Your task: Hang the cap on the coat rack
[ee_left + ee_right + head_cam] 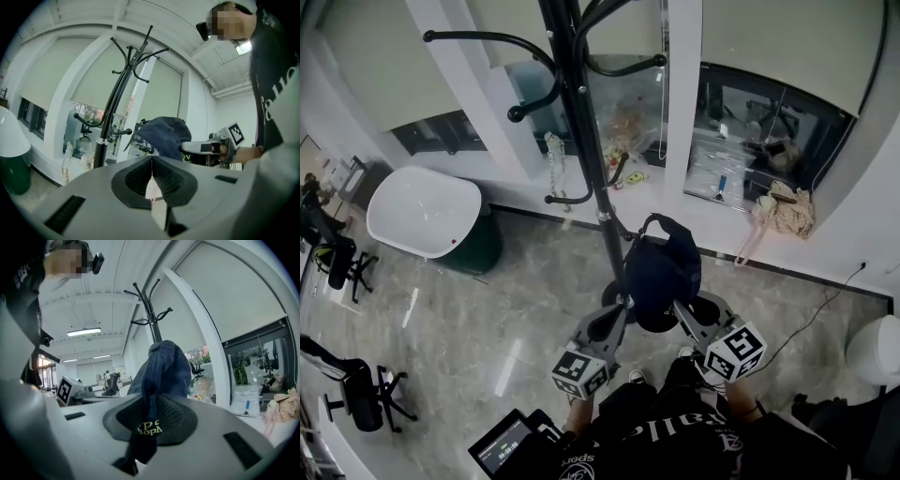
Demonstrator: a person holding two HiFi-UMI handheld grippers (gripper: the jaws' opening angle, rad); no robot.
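Note:
The dark navy cap [661, 272] hangs from my right gripper [680, 309], close to the right of the black coat rack's pole [581, 112]. In the right gripper view the jaws are shut on the cap's edge [150, 420]. The crown [161, 369] stands up in front, and the coat rack [152, 319] rises behind it. My left gripper [617, 317] is beside the cap, near the pole's foot. In the left gripper view its jaws [151, 176] are shut with nothing in them. Ahead of them are the cap [164, 136], the coat rack [112, 112] and the right gripper [206, 147].
A white tub on a green base [422, 211] stands left of the rack. Window ledges behind hold clutter [722, 159] and a beige cloth bundle [787, 211]. Black office chairs [356, 394] stand at the far left. A screen device [502, 450] is at my feet.

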